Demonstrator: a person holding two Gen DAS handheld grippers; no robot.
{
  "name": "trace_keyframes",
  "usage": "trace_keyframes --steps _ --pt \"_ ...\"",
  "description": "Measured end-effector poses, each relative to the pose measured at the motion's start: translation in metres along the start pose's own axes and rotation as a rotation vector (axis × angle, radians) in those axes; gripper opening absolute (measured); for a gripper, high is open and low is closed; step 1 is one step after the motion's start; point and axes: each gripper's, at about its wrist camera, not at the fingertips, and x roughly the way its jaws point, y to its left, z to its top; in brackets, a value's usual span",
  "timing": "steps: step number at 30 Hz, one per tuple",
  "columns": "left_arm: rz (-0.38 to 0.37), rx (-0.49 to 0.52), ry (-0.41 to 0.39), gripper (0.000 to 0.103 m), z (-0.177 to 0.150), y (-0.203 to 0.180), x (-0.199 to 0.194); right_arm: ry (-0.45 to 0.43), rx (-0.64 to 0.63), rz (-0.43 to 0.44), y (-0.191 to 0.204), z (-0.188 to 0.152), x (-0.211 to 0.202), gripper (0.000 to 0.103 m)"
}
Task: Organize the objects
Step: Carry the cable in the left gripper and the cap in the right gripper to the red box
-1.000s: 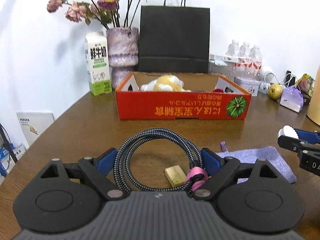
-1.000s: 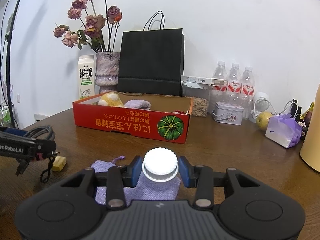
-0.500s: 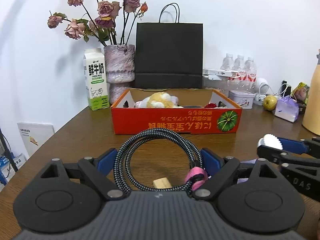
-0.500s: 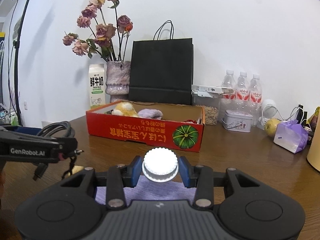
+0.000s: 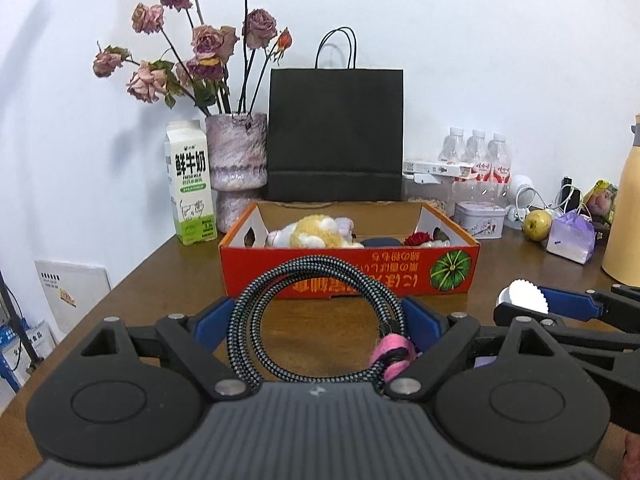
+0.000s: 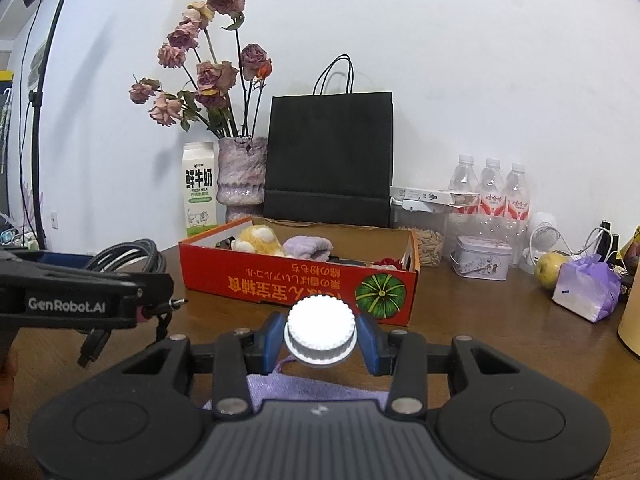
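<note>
The left gripper [image 5: 318, 322] clasps a coiled braided cable [image 5: 316, 280] between widely spread pads. The right gripper [image 6: 320, 338] clenches a white ridged cap [image 6: 320, 330]. Under it lies a purple pouch [image 6: 312, 388]; ahead of both stands the red cardboard box [image 5: 348, 276] holding plush toys.

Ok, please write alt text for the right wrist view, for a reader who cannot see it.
The right hand-held gripper holds a white ribbed cap above a wooden table. Behind it stands a red cardboard box with soft toys inside; at left, the left hand-held gripper carries a coiled cable.
</note>
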Motion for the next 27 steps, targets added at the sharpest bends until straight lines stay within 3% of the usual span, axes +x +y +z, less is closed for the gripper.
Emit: trace_keyframes --steps 27 --pt "-0.005 -0.059 -0.045 0.090 0.059 -0.005 0.062 -0.011 0.021 0.005 -0.009 0.050 0.063 0.039"
